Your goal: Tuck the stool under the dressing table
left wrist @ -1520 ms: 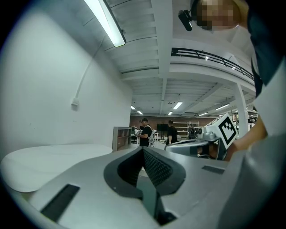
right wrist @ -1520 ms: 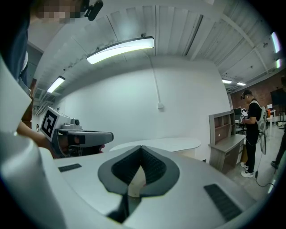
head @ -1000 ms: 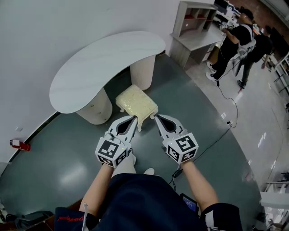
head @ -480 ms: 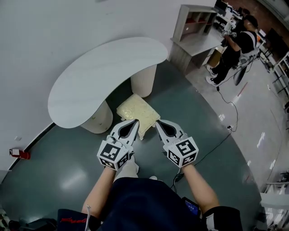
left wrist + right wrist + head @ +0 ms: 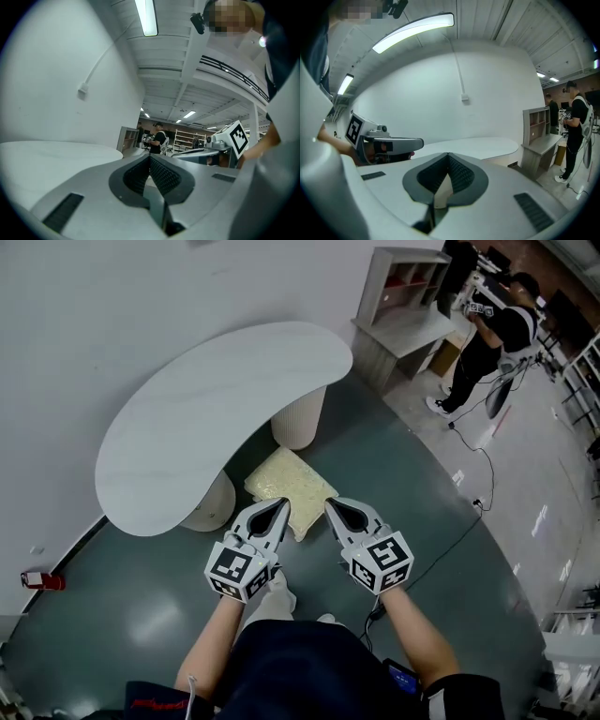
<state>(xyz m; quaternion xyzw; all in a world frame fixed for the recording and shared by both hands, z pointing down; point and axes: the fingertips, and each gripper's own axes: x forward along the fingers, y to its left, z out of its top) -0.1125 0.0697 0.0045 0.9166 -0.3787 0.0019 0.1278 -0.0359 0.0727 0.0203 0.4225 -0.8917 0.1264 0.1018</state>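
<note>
Left gripper (image 5: 279, 506) and right gripper (image 5: 331, 505), each with jaws pressed together, tips at the cream stool's (image 5: 287, 484) near edge, stool sitting between the white dressing table's (image 5: 202, 409) pedestals.

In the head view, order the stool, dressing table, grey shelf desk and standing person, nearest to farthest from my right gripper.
From the right gripper:
1. stool, just ahead of its tip
2. dressing table, beyond the stool, leftward
3. grey shelf desk, upper right
4. standing person, far right

The stool (image 5: 286, 486) stands on the floor (image 5: 398, 474) by the dressing table (image 5: 216, 399), between its 2 legs (image 5: 300, 418).
</note>
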